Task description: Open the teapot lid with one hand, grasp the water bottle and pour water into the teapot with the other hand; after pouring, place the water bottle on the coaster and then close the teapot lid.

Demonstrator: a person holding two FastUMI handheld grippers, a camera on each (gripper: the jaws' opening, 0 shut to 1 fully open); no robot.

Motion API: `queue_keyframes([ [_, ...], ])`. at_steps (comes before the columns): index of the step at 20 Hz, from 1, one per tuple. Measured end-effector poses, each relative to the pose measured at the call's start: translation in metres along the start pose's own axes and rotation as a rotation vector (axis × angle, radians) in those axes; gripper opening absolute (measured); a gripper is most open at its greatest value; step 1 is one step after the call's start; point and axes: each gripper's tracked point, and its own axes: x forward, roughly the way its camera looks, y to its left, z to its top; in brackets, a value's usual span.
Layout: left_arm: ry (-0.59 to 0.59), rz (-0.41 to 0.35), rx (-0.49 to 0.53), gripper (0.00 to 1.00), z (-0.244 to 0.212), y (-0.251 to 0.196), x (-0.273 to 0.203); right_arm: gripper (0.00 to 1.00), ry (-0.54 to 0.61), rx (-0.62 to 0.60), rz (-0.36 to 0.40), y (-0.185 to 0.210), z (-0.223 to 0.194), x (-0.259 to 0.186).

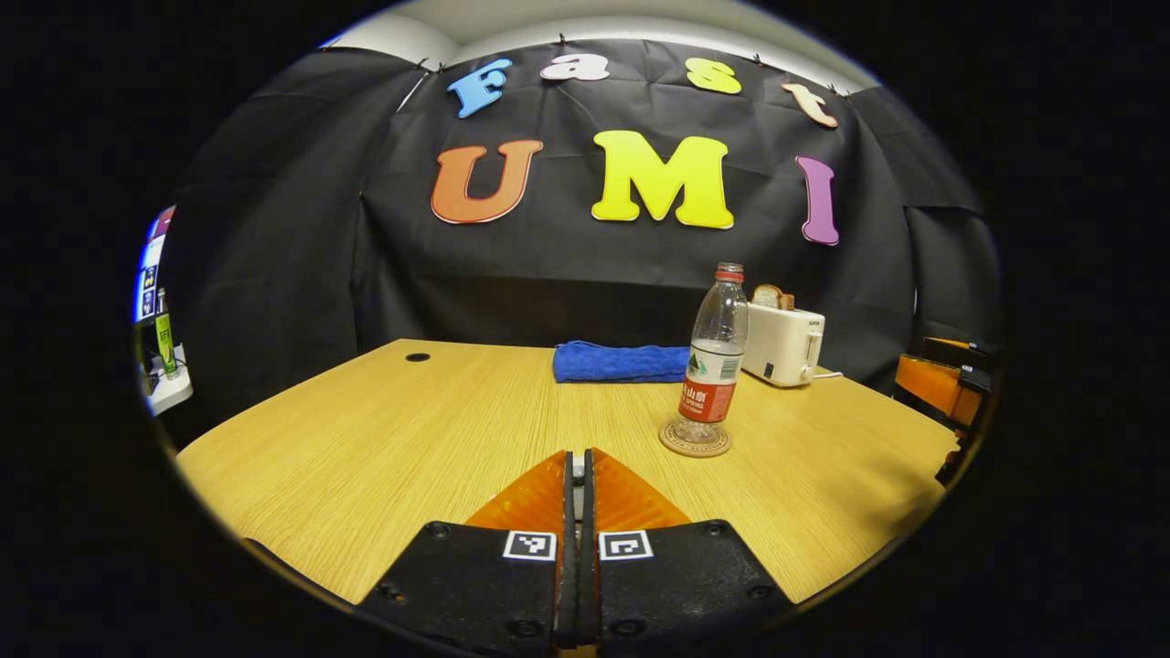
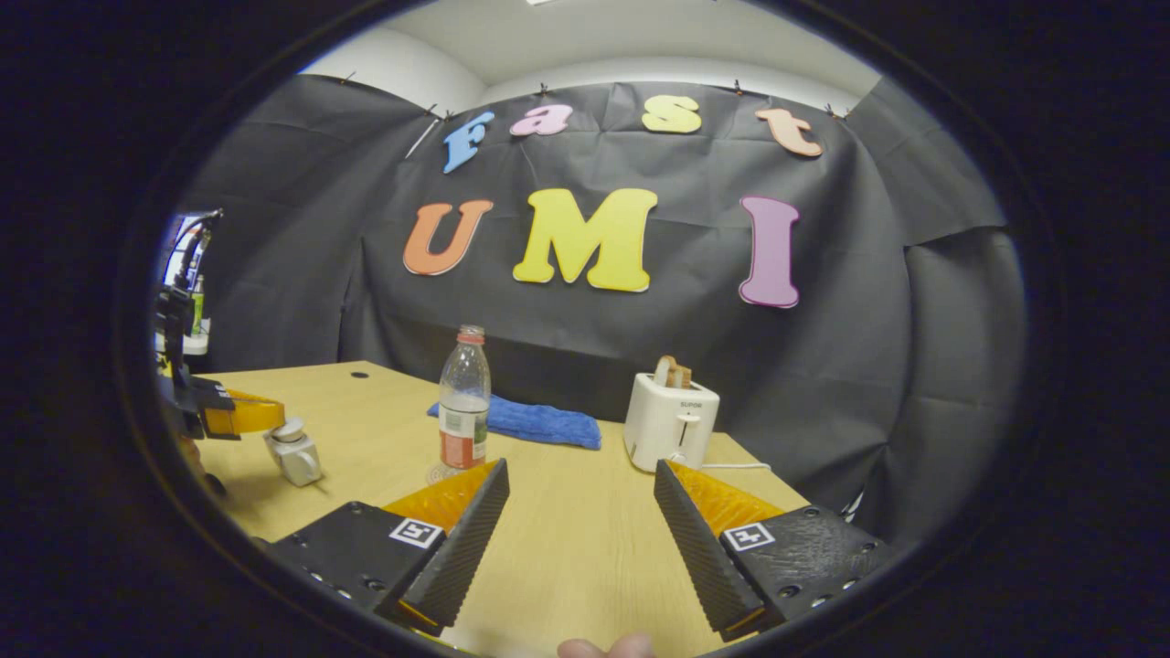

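In the left gripper view, the left gripper (image 1: 578, 475) sits at bottom centre with fingers pressed together on nothing; the water bottle (image 1: 714, 356) stands on its coaster (image 1: 695, 441) right of centre. The right gripper view adds the right gripper (image 2: 579, 498), jaws spread wide, and at far left the teapot lid (image 2: 292, 450), apparently held beneath the other gripper

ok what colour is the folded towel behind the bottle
Blue. The towel lies folded behind the water bottle, clearest in the left gripper view.
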Motion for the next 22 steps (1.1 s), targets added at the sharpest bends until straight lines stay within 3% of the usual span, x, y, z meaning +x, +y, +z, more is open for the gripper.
queue_keyframes([
  [4, 0.003, 0.017, -0.005, 0.04, -0.001, 0.001, -0.001, 0.93, -0.002, -0.001, 0.004, 0.001, -0.001, -0.001],
  [14, 0.028, 0.048, 0.001, 0.10, -0.003, 0.003, 0.001, 0.98, -0.029, 0.000, -0.008, -0.001, 0.004, -0.010],
  [15, 0.036, 0.052, -0.002, 0.19, -0.004, 0.003, 0.002, 0.98, -0.030, 0.000, -0.009, -0.002, 0.004, -0.011],
  [18, 0.022, 0.070, -0.010, 0.31, 0.001, 0.007, 0.002, 0.95, -0.035, -0.001, -0.017, -0.003, 0.006, -0.013],
  [20, -0.019, 0.080, -0.026, 0.55, 0.013, 0.007, -0.003, 0.93, -0.040, 0.004, -0.020, -0.004, 0.007, -0.016],
  [21, -0.044, 0.089, -0.034, 0.85, 0.021, 0.008, -0.006, 0.94, -0.040, 0.009, -0.022, -0.004, 0.008, -0.016],
  [22, -0.068, 0.101, -0.036, 0.90, 0.030, 0.010, -0.011, 0.94, -0.042, 0.017, -0.025, -0.005, 0.007, -0.018],
])
